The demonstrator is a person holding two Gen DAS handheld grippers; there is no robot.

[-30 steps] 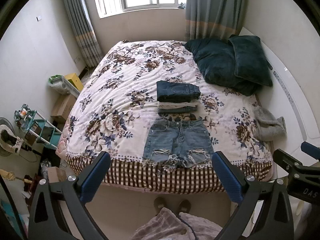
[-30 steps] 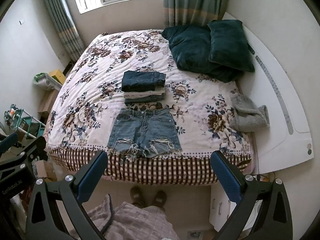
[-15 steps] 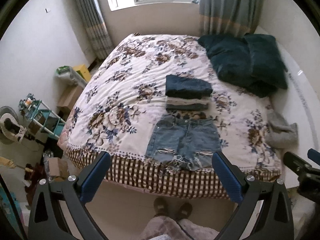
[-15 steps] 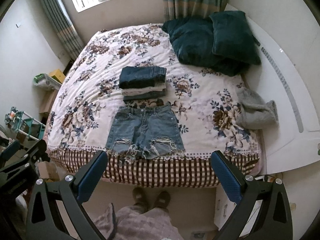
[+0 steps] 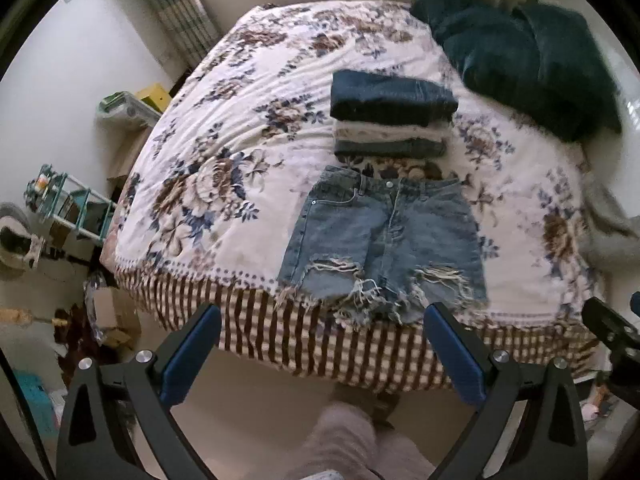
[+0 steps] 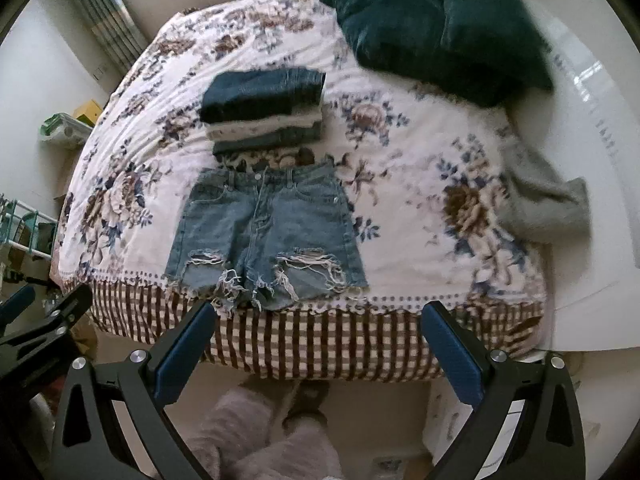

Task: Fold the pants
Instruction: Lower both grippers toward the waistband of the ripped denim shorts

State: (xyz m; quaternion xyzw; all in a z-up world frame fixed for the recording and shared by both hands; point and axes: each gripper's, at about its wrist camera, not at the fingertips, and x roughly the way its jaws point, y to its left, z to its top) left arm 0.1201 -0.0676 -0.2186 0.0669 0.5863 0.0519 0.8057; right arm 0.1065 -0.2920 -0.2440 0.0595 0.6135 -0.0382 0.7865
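Note:
Light blue ripped denim shorts (image 5: 384, 240) lie flat on the floral bedspread (image 5: 224, 176) at the near edge of the bed, waistband away from me; they also show in the right wrist view (image 6: 266, 228). My left gripper (image 5: 320, 340) is open and empty, hovering short of the frayed hems. My right gripper (image 6: 316, 340) is open and empty, also short of the bed edge, below the shorts. The right gripper's tip shows at the right edge of the left wrist view (image 5: 612, 332). The left gripper's tip shows at the left edge of the right wrist view (image 6: 44, 316).
A stack of folded pants (image 5: 392, 120) sits just beyond the shorts, also in the right wrist view (image 6: 264, 108). Dark teal pillows (image 6: 440, 28) lie at the far right. A grey garment (image 6: 544, 204) lies at the right edge. Clutter and a teal rack (image 5: 68, 208) stand on the left floor.
Both grippers have moved forward and down toward the bed; the shorts appear larger and closer. Both stay open and empty. Nothing on the bed has moved.

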